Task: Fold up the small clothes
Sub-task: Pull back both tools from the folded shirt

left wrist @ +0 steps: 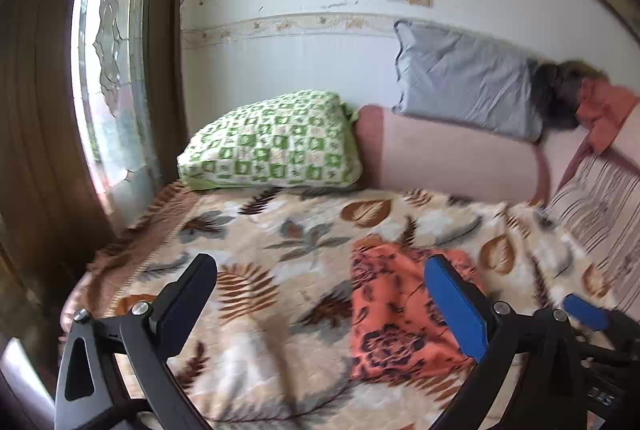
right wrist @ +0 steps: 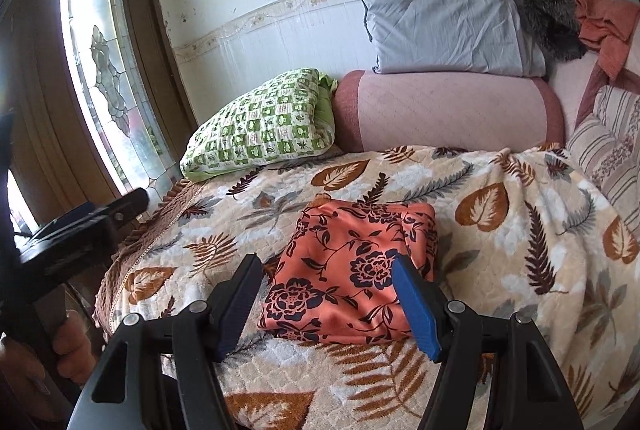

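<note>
The orange floral garment (right wrist: 352, 278) lies as a compact folded square on the leaf-patterned blanket (right wrist: 520, 230), near the bed's front edge, well short of the green checked pillow (right wrist: 260, 125) at the far left. The right gripper (right wrist: 324, 306) hovers just in front of it, jaws spread and empty; the left gripper (left wrist: 320, 306), to the left, stands wide apart, holding nothing. The fold looks finished and released. Next is probably tidying or setting it aside.
</note>
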Available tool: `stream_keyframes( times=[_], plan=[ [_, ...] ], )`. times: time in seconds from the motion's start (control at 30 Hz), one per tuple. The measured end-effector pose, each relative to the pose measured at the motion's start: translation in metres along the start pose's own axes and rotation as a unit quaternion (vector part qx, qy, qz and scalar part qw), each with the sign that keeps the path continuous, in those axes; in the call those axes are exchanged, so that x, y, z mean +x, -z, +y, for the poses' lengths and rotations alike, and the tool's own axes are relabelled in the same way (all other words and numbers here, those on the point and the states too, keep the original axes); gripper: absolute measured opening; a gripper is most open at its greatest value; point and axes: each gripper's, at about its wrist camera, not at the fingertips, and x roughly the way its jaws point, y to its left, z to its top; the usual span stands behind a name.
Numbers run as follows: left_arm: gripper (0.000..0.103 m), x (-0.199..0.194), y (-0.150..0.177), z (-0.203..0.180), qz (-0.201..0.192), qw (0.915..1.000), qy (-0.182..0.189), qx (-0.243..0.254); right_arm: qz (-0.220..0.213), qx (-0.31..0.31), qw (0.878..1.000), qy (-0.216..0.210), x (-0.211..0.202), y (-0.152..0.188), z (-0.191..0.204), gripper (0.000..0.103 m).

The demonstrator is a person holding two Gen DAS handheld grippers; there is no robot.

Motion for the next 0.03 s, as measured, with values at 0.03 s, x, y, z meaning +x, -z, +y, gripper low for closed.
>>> stream_keyframes(
  times=[0.03],
  plan=[
    [0.103, 0.0069, -0.0010, 0.0043, 0.011, 0.9999, -0.001, -0.006, -0.001, -0.002, 1.000, 0.011, 0.0021, -0.0017, -0.0059, 0.071]
  ],
)
